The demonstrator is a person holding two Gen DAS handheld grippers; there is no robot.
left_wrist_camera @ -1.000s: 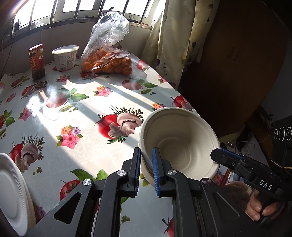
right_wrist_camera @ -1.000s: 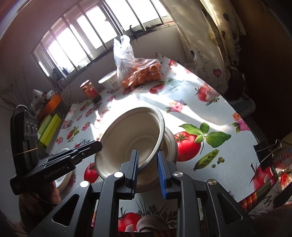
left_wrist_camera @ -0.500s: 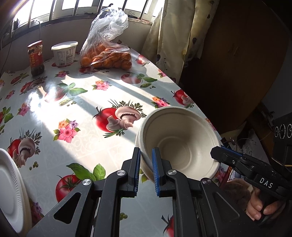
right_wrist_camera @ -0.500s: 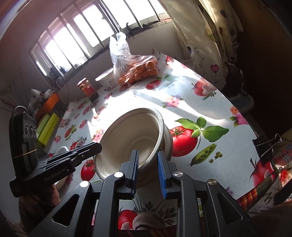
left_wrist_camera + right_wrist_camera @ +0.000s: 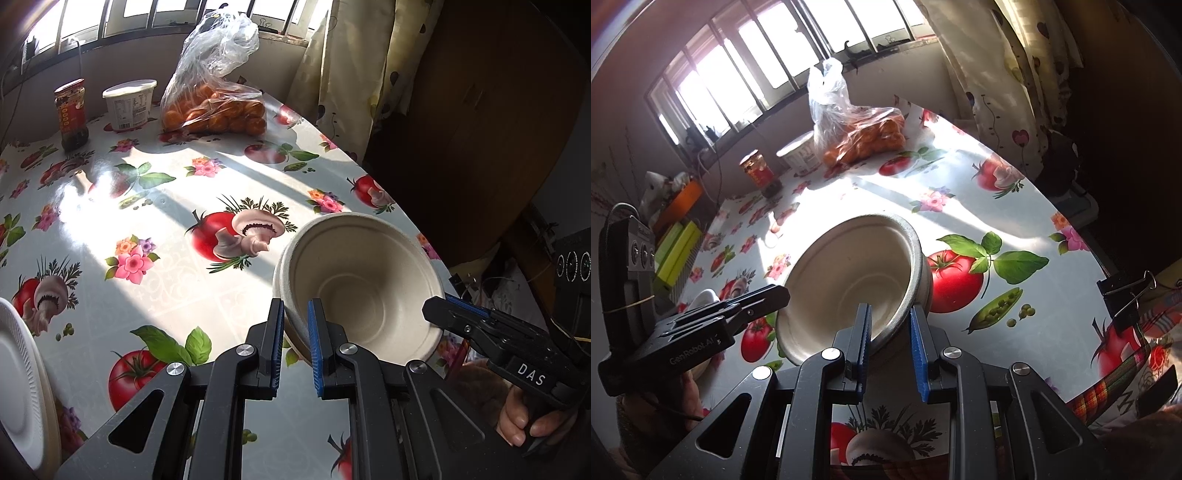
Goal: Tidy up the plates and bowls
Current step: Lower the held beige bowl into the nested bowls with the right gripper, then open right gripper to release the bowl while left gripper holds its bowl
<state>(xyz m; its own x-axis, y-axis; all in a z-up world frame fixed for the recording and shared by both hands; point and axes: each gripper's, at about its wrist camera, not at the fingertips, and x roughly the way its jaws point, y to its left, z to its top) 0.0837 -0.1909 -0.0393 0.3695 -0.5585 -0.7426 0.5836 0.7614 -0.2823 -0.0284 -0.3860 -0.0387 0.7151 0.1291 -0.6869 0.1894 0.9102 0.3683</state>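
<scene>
A beige paper bowl (image 5: pixel 364 280) is nested in a second bowl, whose rim shows just outside it at the left. It also shows in the right wrist view (image 5: pixel 849 277). My left gripper (image 5: pixel 296 314) is shut on the near-left rim of the bowl. My right gripper (image 5: pixel 889 317) has its jaws around the opposite rim with a gap on the outer side, and shows in the left wrist view (image 5: pixel 439 304). A white foam plate (image 5: pixel 22 387) lies at the table's left edge.
A bag of oranges (image 5: pixel 214 107), a white tub (image 5: pixel 129 103) and a red jar (image 5: pixel 72 114) stand at the far side by the window. The table edge (image 5: pixel 417 229) runs just right of the bowl. A binder clip (image 5: pixel 1123 299) holds the tablecloth.
The bowls have come down and slightly toward me, now level over the table near its right edge. The right gripper's jaws have widened a little.
</scene>
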